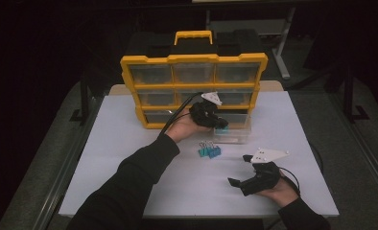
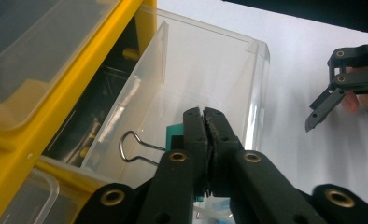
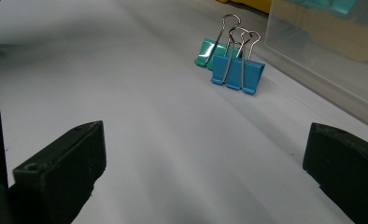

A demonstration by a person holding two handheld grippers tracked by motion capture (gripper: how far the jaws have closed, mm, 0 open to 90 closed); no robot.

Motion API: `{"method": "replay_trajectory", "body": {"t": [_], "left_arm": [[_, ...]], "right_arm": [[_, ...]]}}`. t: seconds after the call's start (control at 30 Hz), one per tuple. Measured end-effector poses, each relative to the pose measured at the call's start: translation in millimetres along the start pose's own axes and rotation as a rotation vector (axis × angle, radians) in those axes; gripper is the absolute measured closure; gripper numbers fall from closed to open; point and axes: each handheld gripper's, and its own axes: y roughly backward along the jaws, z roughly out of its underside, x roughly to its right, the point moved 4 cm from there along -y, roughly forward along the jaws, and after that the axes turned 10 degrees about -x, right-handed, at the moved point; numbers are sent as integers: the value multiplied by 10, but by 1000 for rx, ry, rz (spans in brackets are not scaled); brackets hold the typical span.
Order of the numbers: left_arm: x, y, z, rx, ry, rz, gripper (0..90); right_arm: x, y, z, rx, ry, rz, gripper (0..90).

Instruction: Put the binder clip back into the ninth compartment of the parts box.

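Note:
My left gripper (image 1: 217,122) (image 2: 203,114) hangs over the clear plastic drawer (image 1: 236,137) (image 2: 210,60) pulled out of the yellow organiser (image 1: 194,60). Its jaws are shut on a teal binder clip (image 2: 173,133), whose wire handle sticks out to the left in the left gripper view. Two more binder clips stand together on the white table (image 1: 129,143), one blue (image 3: 238,72) and one teal (image 3: 207,53), just in front of the drawer (image 3: 331,56). My right gripper (image 1: 239,170) (image 2: 322,91) rests near the table's front edge with its jaws wide open and nothing between them.
The yellow organiser (image 2: 74,88) stands upright at the back of the table, with rows of clear drawers and a carrying handle (image 1: 193,34) on top. Dark floor surrounds the table.

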Motion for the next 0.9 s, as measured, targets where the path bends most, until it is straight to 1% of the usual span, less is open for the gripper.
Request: {"method": "replay_trajectory", "body": {"t": [0.03, 0.07, 0.1, 0.17, 0.2, 0.23, 0.37, 0.47, 0.5, 0.57, 0.7, 0.9], "left_arm": [[0, 0, 0, 0, 0, 0, 818], [-1, 31, -8, 16, 7, 3, 818], [-4, 53, -13, 23, 11, 8, 782], [-3, 101, -22, 42, 22, 11, 761], [-5, 129, -25, 47, 21, 13, 751], [0, 155, -28, 56, 29, 15, 739], [27, 276, -36, 80, 39, 15, 694], [46, 363, -32, 101, 49, 18, 639], [50, 388, -26, 102, 46, 15, 622], [62, 433, -9, 112, 53, 16, 588], [79, 507, 49, 116, 63, 11, 535], [111, 570, 171, 109, 67, 5, 447]], "right_arm": [[0, 0, 0, 0, 0, 0, 0], [1, 0, 0, 0, 0, 0, 0], [2, -2, 0, 0, 0, 0, 0], [0, -3, 0, -1, 1, 0, 0], [0, -3, 0, -1, 1, 0, 0], [0, -3, 0, -1, 1, 0, 0], [1, -4, 0, -1, 1, 1, 0], [-1, -4, -1, -1, 1, 1, 0], [-1, -4, -1, -1, 1, 2, 0], [-1, -3, -1, -1, 1, 2, 0], [0, -6, -1, -2, 1, 2, 0], [1, -5, -1, -2, 0, 2, 0]]}}
